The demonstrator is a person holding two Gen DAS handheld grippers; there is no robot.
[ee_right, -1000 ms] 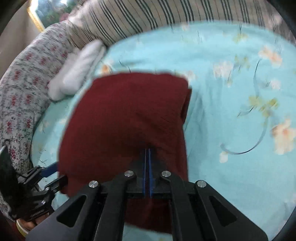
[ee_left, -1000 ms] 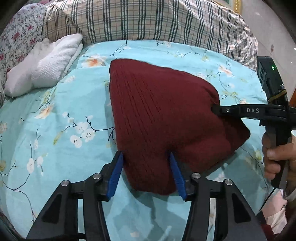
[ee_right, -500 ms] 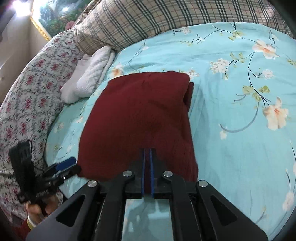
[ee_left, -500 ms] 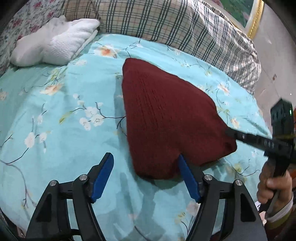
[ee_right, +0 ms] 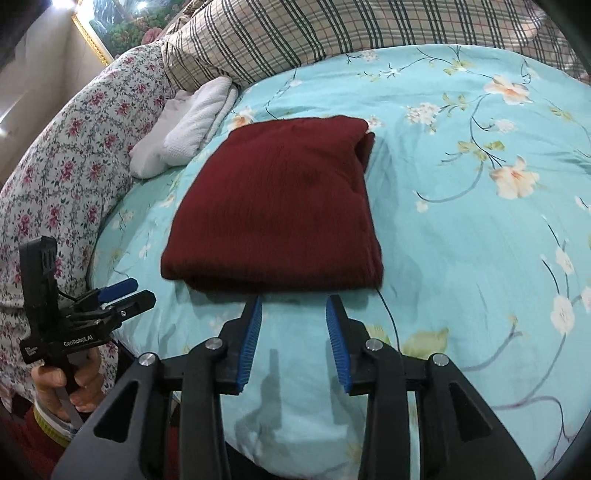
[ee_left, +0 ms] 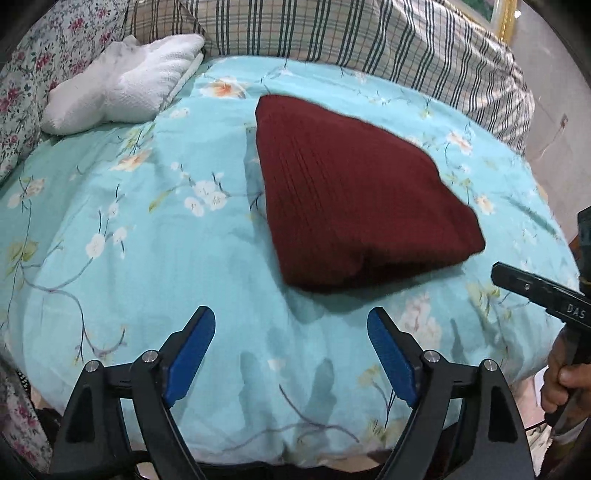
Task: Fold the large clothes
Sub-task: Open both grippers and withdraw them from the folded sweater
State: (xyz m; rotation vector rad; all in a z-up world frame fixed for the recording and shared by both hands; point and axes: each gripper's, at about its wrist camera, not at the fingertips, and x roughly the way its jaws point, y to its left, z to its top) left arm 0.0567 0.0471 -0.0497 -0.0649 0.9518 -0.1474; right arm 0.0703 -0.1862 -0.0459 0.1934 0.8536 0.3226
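We see the dark red knit garment [ee_right: 273, 206] folded into a compact, flat rectangle, lying untouched on the bed [ee_right: 461, 229], layered fold edges showing at its far right corner.

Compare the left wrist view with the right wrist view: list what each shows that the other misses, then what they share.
Only the left wrist view: the left gripper from behind, its jaws wide apart and just opened further, nothing between them.
Only the right wrist view: the framed picture on the wall, and the right gripper from behind, jaws just opened, clear of the cloth.
Both: the folded maroon sweater on the floral sheet, the white towel, and the plaid pillow.
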